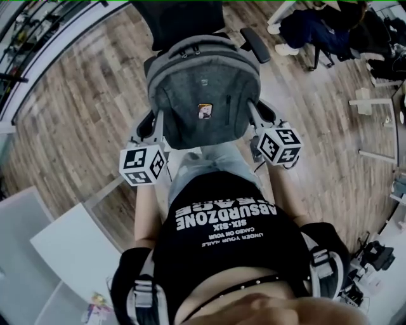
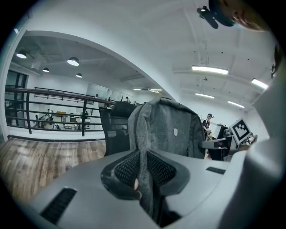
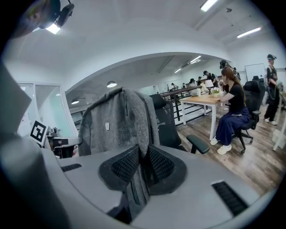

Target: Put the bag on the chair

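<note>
Holds a grey fabric backpack (image 1: 203, 95) upright, caught between both pairs of jaws. Clenches the left gripper (image 2: 144, 172) on a fold of the bag's side fabric and the right gripper (image 3: 142, 166) on the opposite side edge. Just beyond the jaws, behind the backpack, a black office chair (image 1: 255, 44) with armrests. Cannot tell whether the base touches the seat.

The head view looks steeply down over the person's chest onto the grey woven-fabric backpack (image 1: 203, 95) and the black mesh-backed office chair (image 1: 181, 19) behind it. The left gripper view and the right gripper view sit very close at the backpack's opposite edges, facing roughly level into the room. All three views share the backpack and chair.
</note>
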`<control>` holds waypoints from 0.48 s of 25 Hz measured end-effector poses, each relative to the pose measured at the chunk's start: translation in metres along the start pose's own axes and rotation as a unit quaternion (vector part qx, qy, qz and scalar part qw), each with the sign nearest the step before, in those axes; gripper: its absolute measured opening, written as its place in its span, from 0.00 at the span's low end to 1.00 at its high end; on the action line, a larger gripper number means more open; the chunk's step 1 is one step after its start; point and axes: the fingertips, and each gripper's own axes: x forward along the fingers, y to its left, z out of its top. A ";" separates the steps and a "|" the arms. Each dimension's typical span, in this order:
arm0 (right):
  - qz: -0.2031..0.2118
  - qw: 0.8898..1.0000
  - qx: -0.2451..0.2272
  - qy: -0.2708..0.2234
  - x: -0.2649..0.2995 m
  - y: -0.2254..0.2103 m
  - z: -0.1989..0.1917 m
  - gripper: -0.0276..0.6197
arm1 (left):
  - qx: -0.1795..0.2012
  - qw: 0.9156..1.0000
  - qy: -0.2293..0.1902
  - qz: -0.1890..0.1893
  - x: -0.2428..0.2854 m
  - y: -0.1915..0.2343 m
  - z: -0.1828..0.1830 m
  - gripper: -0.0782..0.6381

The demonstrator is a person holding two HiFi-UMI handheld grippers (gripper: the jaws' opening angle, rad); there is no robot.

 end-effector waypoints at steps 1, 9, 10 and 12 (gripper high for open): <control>0.001 1.000 0.000 0.002 0.005 -0.003 0.002 0.15 | 0.000 1.000 0.001 0.002 0.004 0.001 0.001 0.19; 0.021 1.000 -0.005 0.008 0.055 -0.015 0.028 0.15 | 0.002 1.000 -0.003 0.018 0.040 0.022 0.027 0.19; 0.024 1.000 -0.007 0.008 0.062 -0.017 0.033 0.15 | 0.002 1.000 -0.004 0.021 0.046 0.026 0.032 0.19; 0.029 1.000 -0.009 0.006 0.077 -0.021 0.045 0.15 | 0.002 1.000 -0.007 0.026 0.058 0.032 0.042 0.19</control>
